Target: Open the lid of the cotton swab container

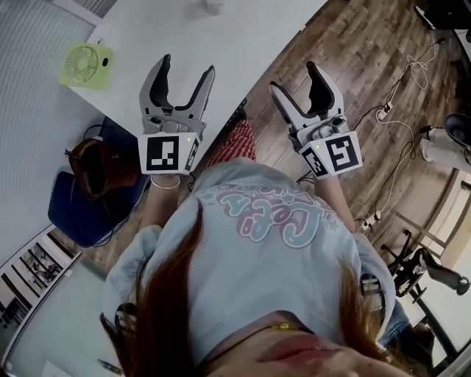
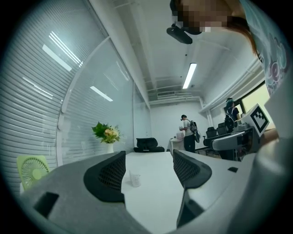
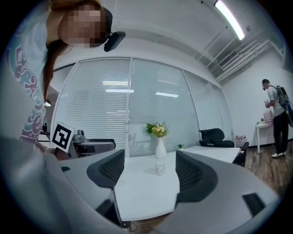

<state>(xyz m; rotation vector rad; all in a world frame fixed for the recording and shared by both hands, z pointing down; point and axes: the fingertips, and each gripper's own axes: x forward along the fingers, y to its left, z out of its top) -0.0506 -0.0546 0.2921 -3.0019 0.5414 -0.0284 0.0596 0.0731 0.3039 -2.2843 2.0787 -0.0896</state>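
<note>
The cotton swab container (image 1: 214, 6) is a small clear tub standing far out on the white table (image 1: 243, 37). It shows between the jaws in the left gripper view (image 2: 135, 178) and in the right gripper view (image 3: 159, 169), well beyond both. My left gripper (image 1: 188, 66) is held over the table's near edge, open and holding nothing. My right gripper (image 1: 293, 77) hangs over the wood floor just off the table's corner, also open and holding nothing. Both are close to my chest, side by side.
A small green fan (image 1: 86, 64) stands at the table's left end. A white vase of flowers (image 3: 160, 141) is behind the container. A blue chair with a brown bag (image 1: 90, 173) stands left of me. Cables (image 1: 397, 110) lie on the floor. A person (image 2: 187, 132) stands far off.
</note>
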